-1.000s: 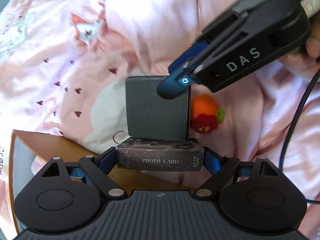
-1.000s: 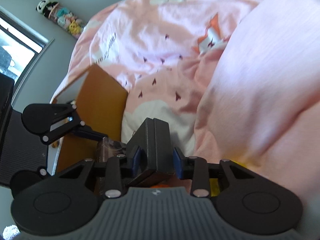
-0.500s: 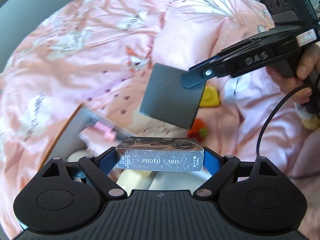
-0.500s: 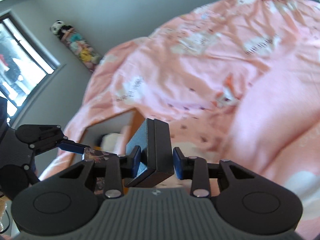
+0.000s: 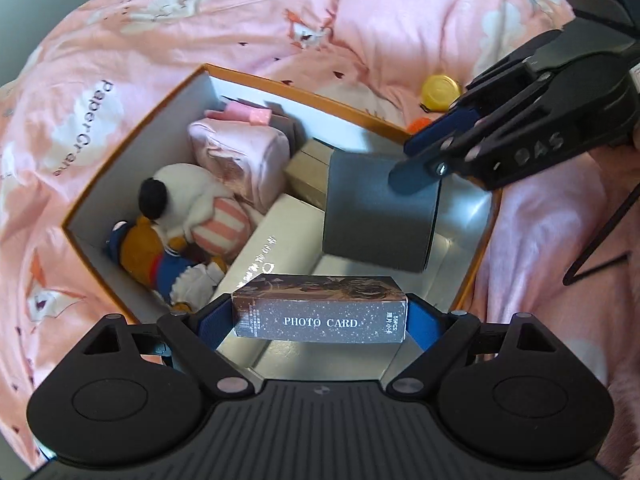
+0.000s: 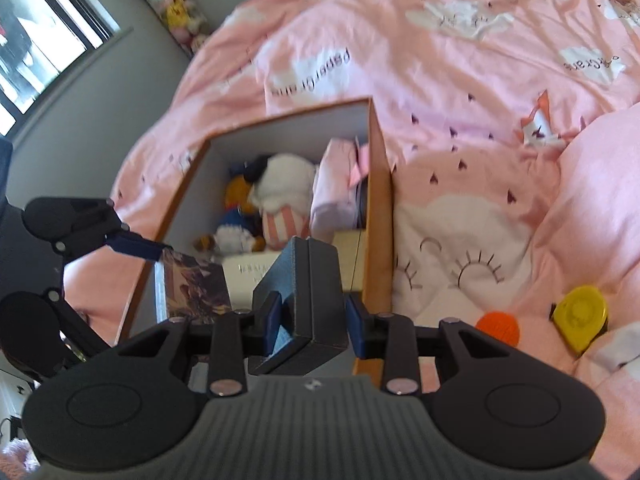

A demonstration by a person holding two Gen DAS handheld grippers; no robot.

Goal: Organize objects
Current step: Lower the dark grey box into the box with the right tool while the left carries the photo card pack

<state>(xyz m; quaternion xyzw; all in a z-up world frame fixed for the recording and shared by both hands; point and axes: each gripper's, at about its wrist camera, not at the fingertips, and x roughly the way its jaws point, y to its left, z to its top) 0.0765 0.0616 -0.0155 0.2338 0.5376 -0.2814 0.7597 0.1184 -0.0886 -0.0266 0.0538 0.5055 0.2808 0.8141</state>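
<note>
My left gripper [image 5: 320,316] is shut on a dark box printed "PHOTO CARD" [image 5: 320,312] and holds it over the near end of an open orange storage box [image 5: 132,132]. My right gripper [image 6: 308,316] is shut on a plain dark grey box [image 6: 312,276], which hangs over the right part of the orange box [image 6: 378,184]. In the left wrist view the grey box [image 5: 376,216] and the right gripper [image 5: 424,168] show at the right. In the right wrist view the photo card box [image 6: 192,288] and the left gripper [image 6: 156,250] show at the left.
Inside the orange box lie plush toys [image 5: 180,216], a pink bundle [image 5: 240,156], a white box [image 5: 276,248] and a tan box [image 5: 308,176]. It sits on a pink duvet [image 6: 460,60]. A yellow object [image 6: 580,312] and an orange ball [image 6: 498,326] lie on the duvet right of it.
Both grippers have lifted their boxes off the duvet and carried them over the open orange box, whose inside has come into view.
</note>
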